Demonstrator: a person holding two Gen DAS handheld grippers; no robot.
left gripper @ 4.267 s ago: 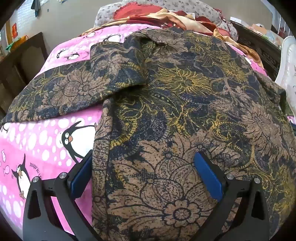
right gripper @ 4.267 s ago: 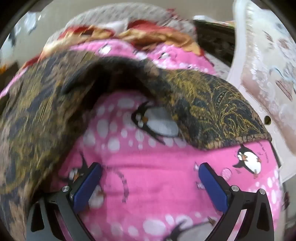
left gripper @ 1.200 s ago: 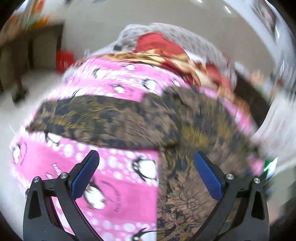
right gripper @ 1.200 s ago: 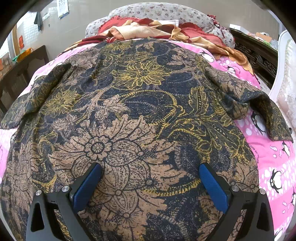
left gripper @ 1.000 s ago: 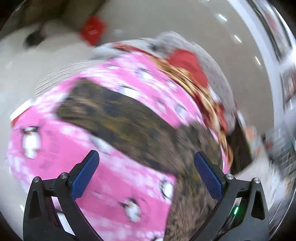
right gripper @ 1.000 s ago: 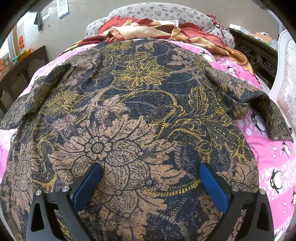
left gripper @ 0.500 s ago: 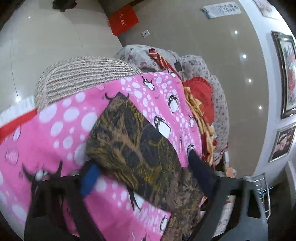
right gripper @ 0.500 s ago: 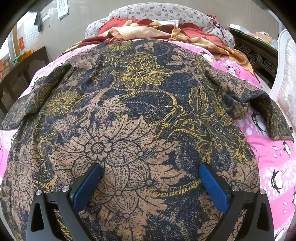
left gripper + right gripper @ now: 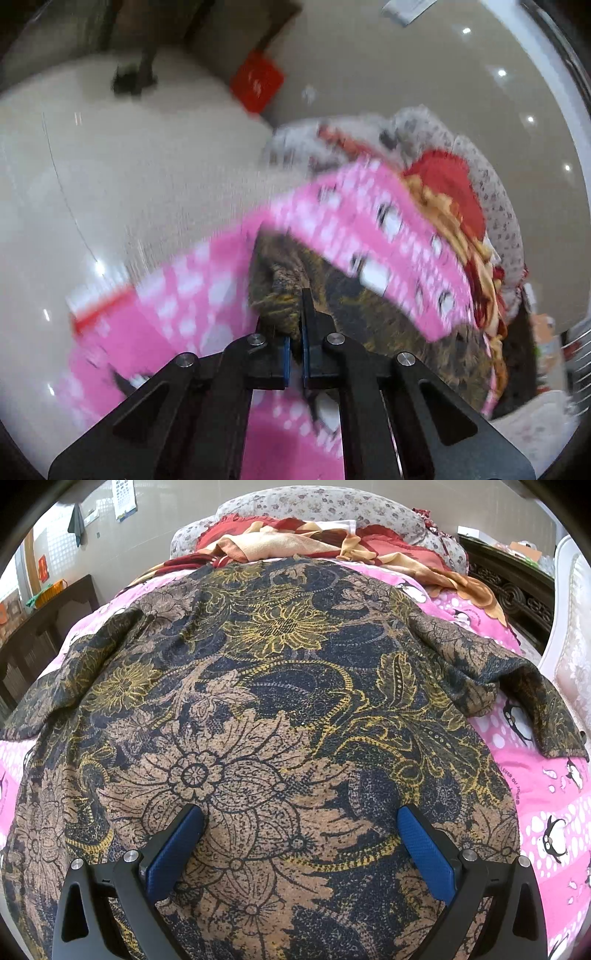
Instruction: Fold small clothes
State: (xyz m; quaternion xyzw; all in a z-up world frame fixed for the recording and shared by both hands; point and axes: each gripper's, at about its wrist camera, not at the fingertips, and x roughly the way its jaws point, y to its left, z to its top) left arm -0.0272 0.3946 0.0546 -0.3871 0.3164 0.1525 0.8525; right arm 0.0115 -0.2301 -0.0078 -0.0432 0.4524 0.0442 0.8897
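Note:
A dark batik shirt (image 9: 280,709) with brown and yellow flowers lies spread, back up, on a pink penguin bedsheet (image 9: 546,801). My right gripper (image 9: 299,834) is open and hovers low over the shirt's lower body. My left gripper (image 9: 294,332) is shut on the end of the shirt's left sleeve (image 9: 280,295), at the bed's left side. That view is tilted and blurred. The shirt's right sleeve (image 9: 517,690) lies out toward the right edge.
A heap of red and tan cloth (image 9: 332,542) and a grey floral pillow (image 9: 317,506) lie at the head of the bed. A dark wooden headboard (image 9: 509,583) and a white chair (image 9: 572,657) stand on the right. Pale floor (image 9: 110,166) lies to the left.
My left gripper swung out to the shirt's left sleeve end and closed on it. The right gripper has stayed still and open over the shirt.

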